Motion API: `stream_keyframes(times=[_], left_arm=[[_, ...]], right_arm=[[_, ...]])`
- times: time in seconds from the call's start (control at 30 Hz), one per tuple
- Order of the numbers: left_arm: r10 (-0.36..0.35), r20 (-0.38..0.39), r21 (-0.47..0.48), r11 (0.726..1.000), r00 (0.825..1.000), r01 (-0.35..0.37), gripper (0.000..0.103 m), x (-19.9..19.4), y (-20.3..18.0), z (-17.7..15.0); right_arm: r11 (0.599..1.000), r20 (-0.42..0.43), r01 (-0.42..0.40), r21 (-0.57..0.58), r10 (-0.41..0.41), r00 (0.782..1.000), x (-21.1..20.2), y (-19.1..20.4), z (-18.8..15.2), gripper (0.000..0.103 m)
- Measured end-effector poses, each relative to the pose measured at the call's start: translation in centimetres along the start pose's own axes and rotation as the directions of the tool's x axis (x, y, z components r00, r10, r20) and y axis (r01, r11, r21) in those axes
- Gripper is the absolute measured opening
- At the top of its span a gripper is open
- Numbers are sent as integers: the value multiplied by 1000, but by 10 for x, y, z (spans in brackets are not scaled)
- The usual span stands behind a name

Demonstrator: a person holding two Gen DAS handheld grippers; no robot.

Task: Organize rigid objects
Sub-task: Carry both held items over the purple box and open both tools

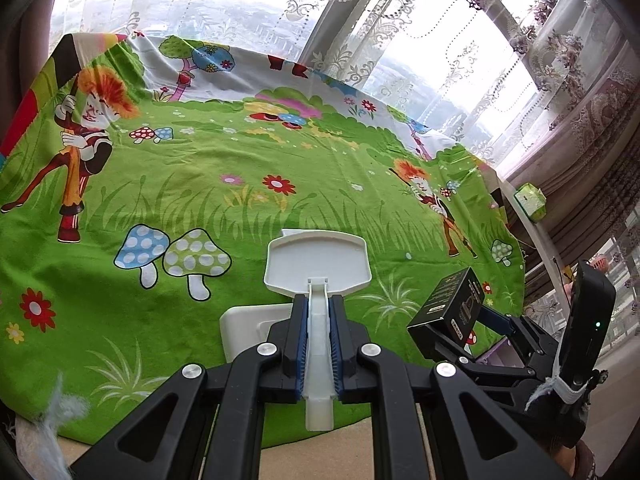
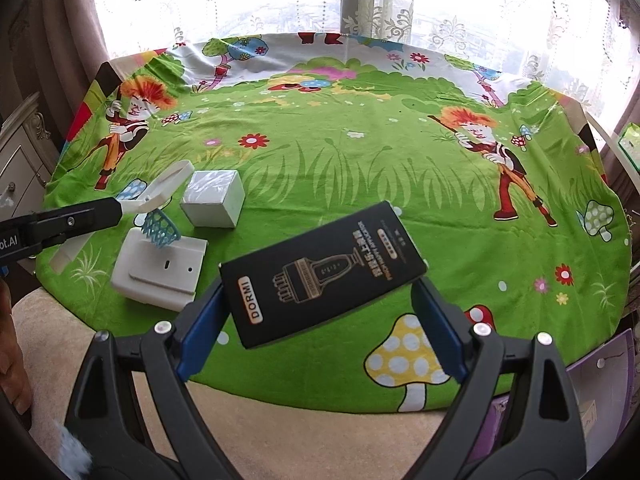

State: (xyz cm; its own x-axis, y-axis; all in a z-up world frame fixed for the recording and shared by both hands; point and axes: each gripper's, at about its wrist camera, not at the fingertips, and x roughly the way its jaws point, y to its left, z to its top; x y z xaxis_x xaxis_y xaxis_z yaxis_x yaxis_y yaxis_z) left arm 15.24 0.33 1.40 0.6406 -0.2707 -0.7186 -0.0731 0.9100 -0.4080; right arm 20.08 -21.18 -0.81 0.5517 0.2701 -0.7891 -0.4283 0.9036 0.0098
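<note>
My left gripper (image 1: 318, 300) is shut on the stem of a white toy basketball backboard (image 1: 316, 266), held a little above the table. The right wrist view shows the same backboard (image 2: 168, 184) from the side with a blue net (image 2: 162, 228) hanging under it, and the left gripper (image 2: 116, 210) coming in from the left. Just below the net sits a white base block (image 2: 160, 272), also seen behind my left fingers (image 1: 244, 330). My right gripper (image 2: 320, 292) stands wide, shut on a black DORMI box (image 2: 320, 272) that is tilted and off the cloth. The left wrist view has the black box (image 1: 448, 308) at lower right.
A white cube box (image 2: 214, 198) rests on the green cartoon tablecloth (image 2: 360, 160) behind the base block. A green tissue box (image 1: 530, 200) sits off the table's right edge, a pale cabinet (image 2: 24, 160) at the left, lace curtains behind. A beige surface (image 2: 280, 432) borders the near edge.
</note>
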Motion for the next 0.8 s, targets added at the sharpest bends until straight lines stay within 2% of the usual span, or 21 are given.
stream_keyframes(times=[0.3,0.37,0.57,0.8], left_arm=[[-45,-34,58,997,998,47,11,3,-37,-7],[-84,-54,46,995,995,86,11,5,-45,-9],[-120,-96,126,983,988,131,11,13,-83,-17],[-187,-178,162,963,966,216,11,26,-124,-29]], right_arm=[[997,16,6,79,-7,1000,-20,-23,-9,91],[995,16,13,99,-14,1000,-24,-29,-11,91],[986,29,32,162,-37,999,-42,-53,-19,91],[969,34,57,242,-67,997,-65,-93,-38,91]])
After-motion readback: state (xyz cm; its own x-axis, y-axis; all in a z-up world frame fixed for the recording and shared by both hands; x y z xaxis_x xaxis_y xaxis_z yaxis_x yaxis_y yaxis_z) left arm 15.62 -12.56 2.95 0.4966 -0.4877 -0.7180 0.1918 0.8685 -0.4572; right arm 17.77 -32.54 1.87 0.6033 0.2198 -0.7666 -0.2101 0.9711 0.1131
